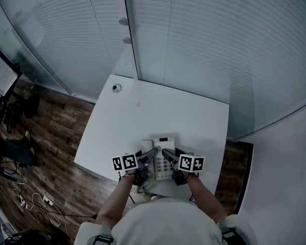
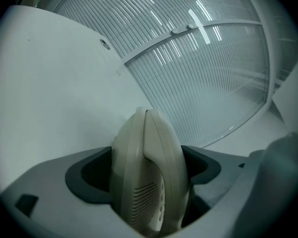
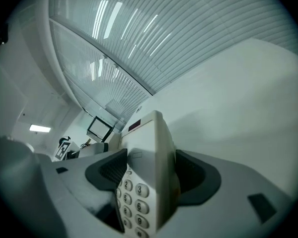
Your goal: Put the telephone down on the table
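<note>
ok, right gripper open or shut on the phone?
Shut: the right gripper has both jaws pressed on the telephone, at its keypad edge.

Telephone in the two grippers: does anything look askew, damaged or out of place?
Nothing stands out. The telephone looks intact, its handset seated. The left gripper clamps its handset side and the right gripper its keypad side, near the table's front edge. Whether it touches the table cannot be told.

From the telephone (image 1: pixel 162 163), bare table (image 1: pixel 194 119) stretches toward 12 and 1 o'clock. A round grommet (image 1: pixel 117 88) sits at 11 o'clock near the far corner; the glass wall (image 1: pixel 204 45) blocks passage beyond.
</note>
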